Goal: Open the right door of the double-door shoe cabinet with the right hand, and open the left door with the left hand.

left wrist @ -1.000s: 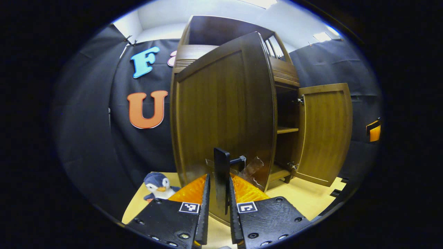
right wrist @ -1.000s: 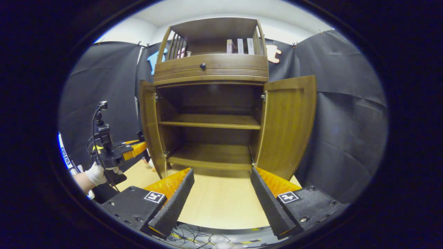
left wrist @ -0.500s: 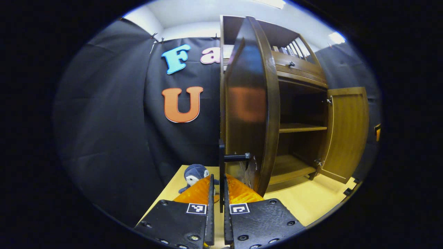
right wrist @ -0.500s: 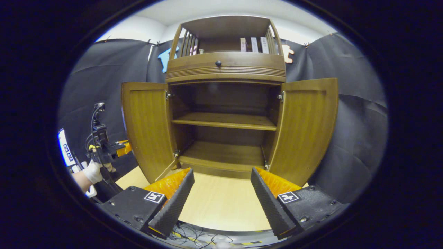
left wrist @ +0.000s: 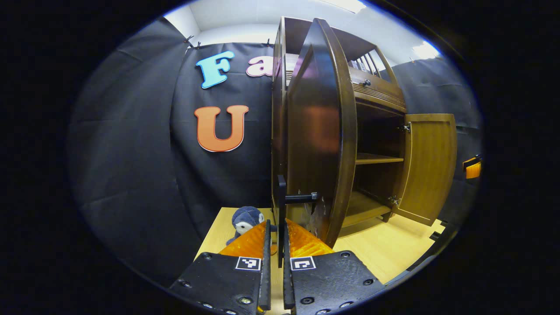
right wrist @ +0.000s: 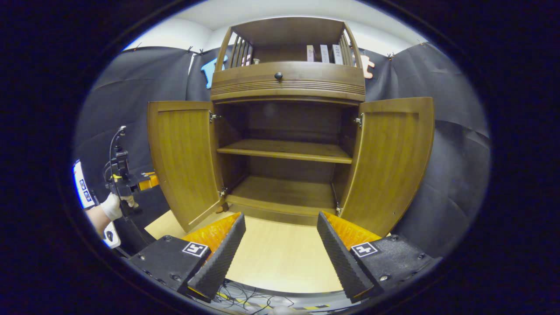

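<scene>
1. Evidently, the last step of the task is in hand: in the right gripper view the shoe cabinet [right wrist: 288, 144] is seen head-on at the far side of the tabletop [right wrist: 280, 258], with the left door [right wrist: 183, 153] and the right door [right wrist: 393, 157] both swung wide and the two shelves exposed.
2. In the left gripper view the left hand-held gripper [left wrist: 275, 262] is seen with its fingers drawn together on the dark bar handle [left wrist: 282, 205] of the left door, which is viewed nearly edge-on just beyond it.
3. The right hand-held gripper [right wrist: 280, 249] is held with its fingers well apart and nothing between them, near the front of the tabletop and apart from the cabinet.
4. At the far left of the right gripper view, the gloved hand [right wrist: 114, 206] holding the left hand-held gripper is seen beside the outer face of the left door.
5. A small penguin toy [left wrist: 245, 221] is seen on the tabletop to the left of the cabinet, just beside the left door's path.
6. The opening is judged to be essentially complete.
7. For the next move, the fingers would need to be parted off the handle and the left hand-held gripper drawn straight back, so that the door is not dragged shut and the toy is not struck.
</scene>
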